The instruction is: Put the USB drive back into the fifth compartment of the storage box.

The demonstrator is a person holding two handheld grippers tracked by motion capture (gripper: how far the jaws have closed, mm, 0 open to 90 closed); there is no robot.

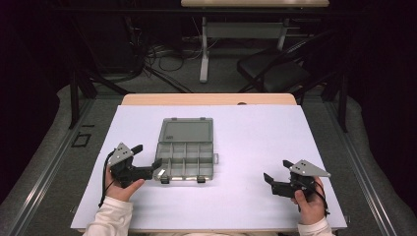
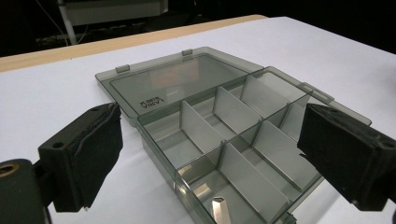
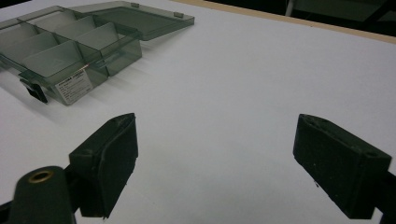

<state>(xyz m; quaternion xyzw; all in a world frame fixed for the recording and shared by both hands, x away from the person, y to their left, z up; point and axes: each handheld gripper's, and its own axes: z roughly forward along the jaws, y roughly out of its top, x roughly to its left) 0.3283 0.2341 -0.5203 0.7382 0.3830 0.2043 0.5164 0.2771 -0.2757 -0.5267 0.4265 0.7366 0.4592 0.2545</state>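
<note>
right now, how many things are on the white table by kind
clear grey compartment box, lid open: 1
small metal piece in its near compartment: 1
hand-held grippers: 2, left gripper and right gripper
total: 4

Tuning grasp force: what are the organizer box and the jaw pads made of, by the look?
Organizer box: likely rigid smoky-grey translucent plastic, glossy; the table shows through its lid. Pads on the left hand-held gripper: matte black, slightly fuzzy edges, probably foam or rubber.

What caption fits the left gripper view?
Open left tool faces an open grey compartment box on the white table.
</note>
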